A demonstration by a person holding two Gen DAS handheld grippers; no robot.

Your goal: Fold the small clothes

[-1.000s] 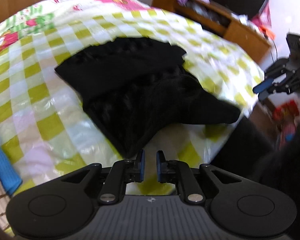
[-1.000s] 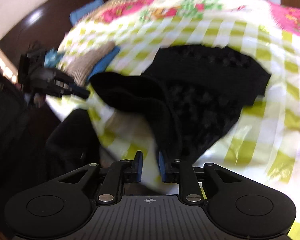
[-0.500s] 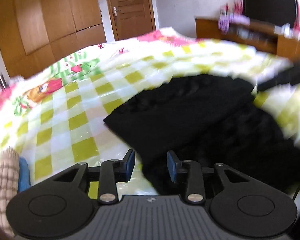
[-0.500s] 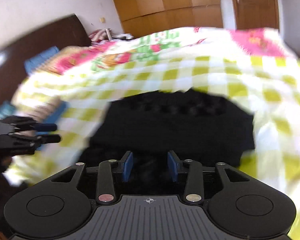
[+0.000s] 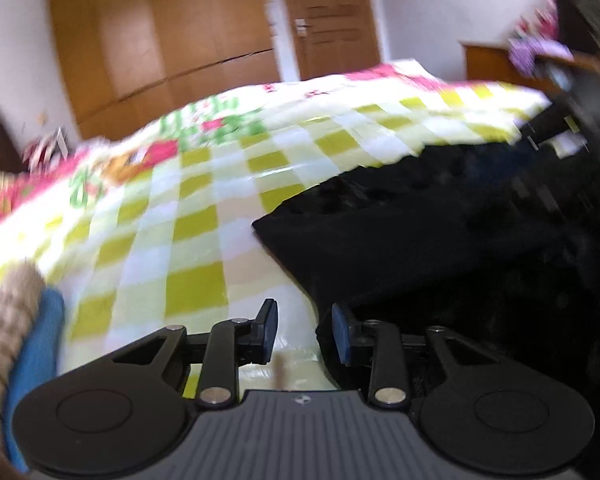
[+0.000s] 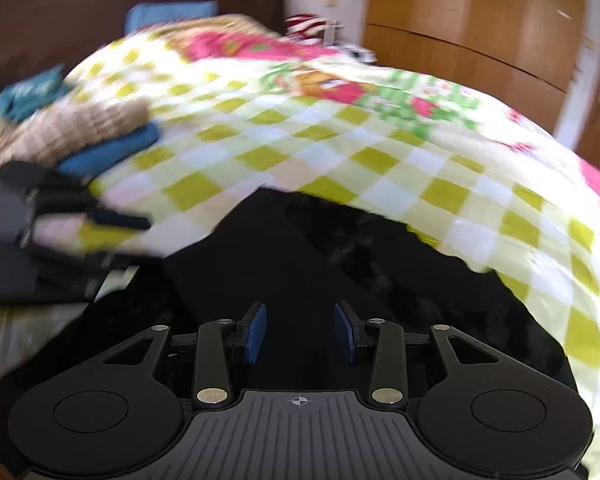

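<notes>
Lying limp on the near part of the checked bed (image 6: 340,148), the soft, light black garment (image 6: 308,264) will sag when lifted, so pinch its edge with your left gripper (image 5: 304,332) and right gripper (image 6: 300,330), both parted and empty.

Garment (image 6: 300,264) lies on bedspread (image 6: 340,152) near bed's front edge. Folded clothes stack (image 6: 72,132) sits left of it, apparently well apart. Wardrobe (image 5: 160,40) stands behind bed; headboard (image 6: 60,20) at far left.
</notes>
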